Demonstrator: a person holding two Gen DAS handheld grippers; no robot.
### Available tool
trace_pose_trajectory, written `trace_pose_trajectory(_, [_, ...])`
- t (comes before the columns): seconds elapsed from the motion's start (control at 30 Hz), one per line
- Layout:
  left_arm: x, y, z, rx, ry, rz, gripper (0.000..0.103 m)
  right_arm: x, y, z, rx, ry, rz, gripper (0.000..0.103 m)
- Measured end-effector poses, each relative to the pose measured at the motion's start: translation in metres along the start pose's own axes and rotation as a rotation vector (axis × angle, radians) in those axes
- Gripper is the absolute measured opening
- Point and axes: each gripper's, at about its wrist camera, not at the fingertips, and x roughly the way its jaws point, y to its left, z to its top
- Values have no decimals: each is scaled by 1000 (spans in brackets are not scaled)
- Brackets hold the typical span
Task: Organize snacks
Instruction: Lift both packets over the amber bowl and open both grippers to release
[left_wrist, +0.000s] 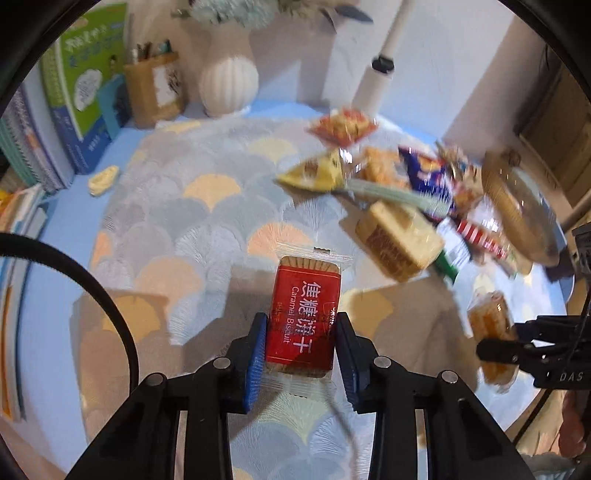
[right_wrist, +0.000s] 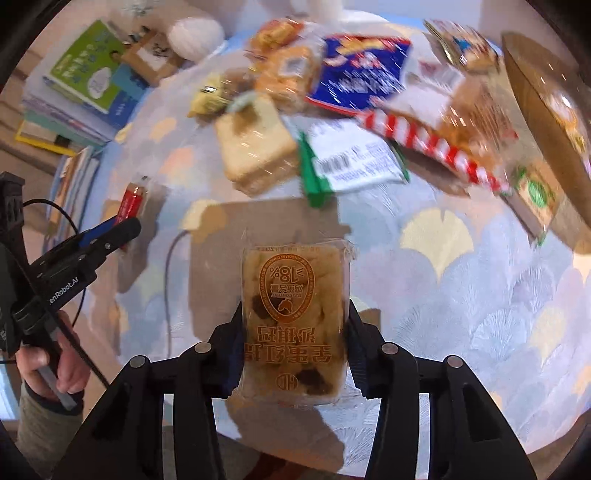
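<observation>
- Left wrist view: the left gripper (left_wrist: 300, 345) has its two blue-padded jaws closed on the long sides of a red caramel biscuit packet (left_wrist: 304, 317). The packet sits between the jaws and sticks out forward past the fingertips, held above the patterned tablecloth (left_wrist: 177, 221).
- Farther ahead and to the right, a blurred pile of snacks (left_wrist: 402, 192) lies on the cloth, with a wrapped cake slice (left_wrist: 397, 240) at its near edge and a wooden tray (left_wrist: 517, 206) at its far right.
- At the right edge, the right gripper (left_wrist: 491, 349) holds an orange-tinted packet, well apart from the biscuit.
- At the back stand a white vase (left_wrist: 229, 81), a pen holder (left_wrist: 155, 88) and a stack of books (left_wrist: 74, 103).
- Right wrist view: the right gripper (right_wrist: 293, 345) has its jaws pressed against both sides of a clear-wrapped pastry (right_wrist: 293, 321) printed in orange. The pastry fills the gap between the jaws and reaches out beyond the tips, above the cloth.
- To the left, the other gripper holds the red packet, its handle in the person's left hand (right_wrist: 55, 369).
- The snack pile lies ahead, blurred, with a green-and-white bag (right_wrist: 351, 162) nearest and the tray on the right.
</observation>
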Motion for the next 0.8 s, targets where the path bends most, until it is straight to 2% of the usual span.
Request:
trace_pose_trajectory(0.13, [-30, -3, 8, -27, -80, 44, 34, -15, 17, 16, -88, -2, 34, 45])
trace_pose_trajectory(0.3, [-80, -5, 16, -116, -211, 66, 34, -34, 45, 42, -231, 16, 76, 45])
trace_pose_trajectory(0.43, [-114, -8, 16, -177, -289, 90, 34, -64, 74, 62, -386, -29, 58, 45])
trace_pose_trajectory(0.53, [-125, -12, 17, -198, -319, 105, 34, -82, 89, 70, -451, -71, 53, 45])
trace_pose_trajectory(0.67, [-138, -25, 17, -203, -355, 116, 34, -101, 93, 75, -477, -104, 63, 45])
trace_pose_trajectory(0.8, [-144, -49, 21, -166, -391, 94, 34, -122, 85, 72, -486, -147, 65, 45])
